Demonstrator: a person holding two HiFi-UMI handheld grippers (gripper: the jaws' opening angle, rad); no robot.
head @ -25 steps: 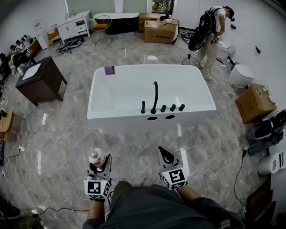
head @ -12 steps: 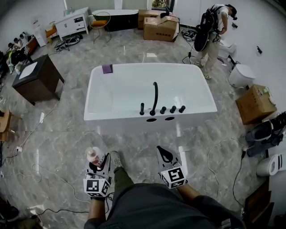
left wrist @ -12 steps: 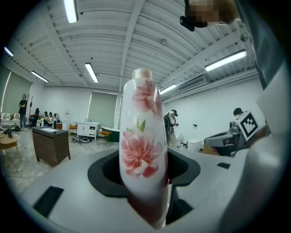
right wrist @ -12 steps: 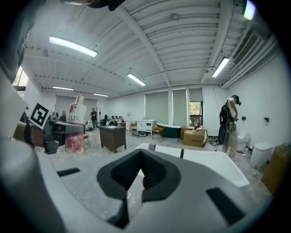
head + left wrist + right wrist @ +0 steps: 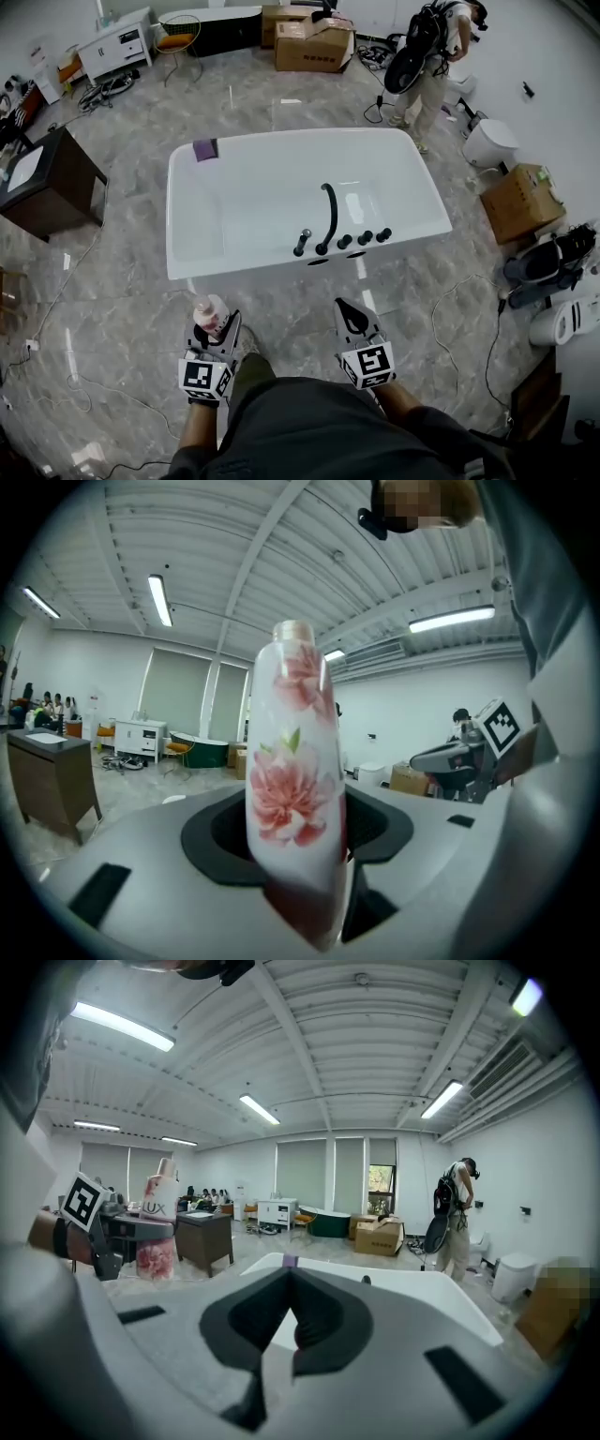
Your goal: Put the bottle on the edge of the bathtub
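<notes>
Two grippers to enter, says the recorder. Left one first: state?

Observer: Left gripper (image 5: 214, 328) is clamped on the bottle (image 5: 208, 312). The left gripper view shows the white, flower-printed body (image 5: 293, 789) pinched low down between the jaws, cap at the far end. The right gripper view shows it standing about upright (image 5: 157, 1227), so the long axis runs up along the jaws.

Recorder: Right one?

Observer: Right gripper (image 5: 352, 319) has its jaws drawn together with nothing between them (image 5: 291, 1321). It is held level with the left, just in front of the person's body.

Recorder: Where is the bottle relative to the target?

Observer: In the air over the marble floor, short of the bathtub (image 5: 234, 265). The near rim lies straight ahead of both grippers, with bare floor between. The bottle is not on the edge.

Recorder: Which hand is better placed?

Observer: The left already carries the bottle, and it faces the left stretch of the near rim, which looks bare. The black faucet (image 5: 328, 217) and its knobs occupy the middle and right of that rim, more in front of the right gripper. A purple item (image 5: 204, 149) sits on the far left corner.

Recorder: Judgement for the move?

Observer: Likely forward travel, bottle kept upright and base lowered flat onto the rim left of the faucet. The rim looks narrow, so an off-centre set-down could tip it into the tub.
</notes>
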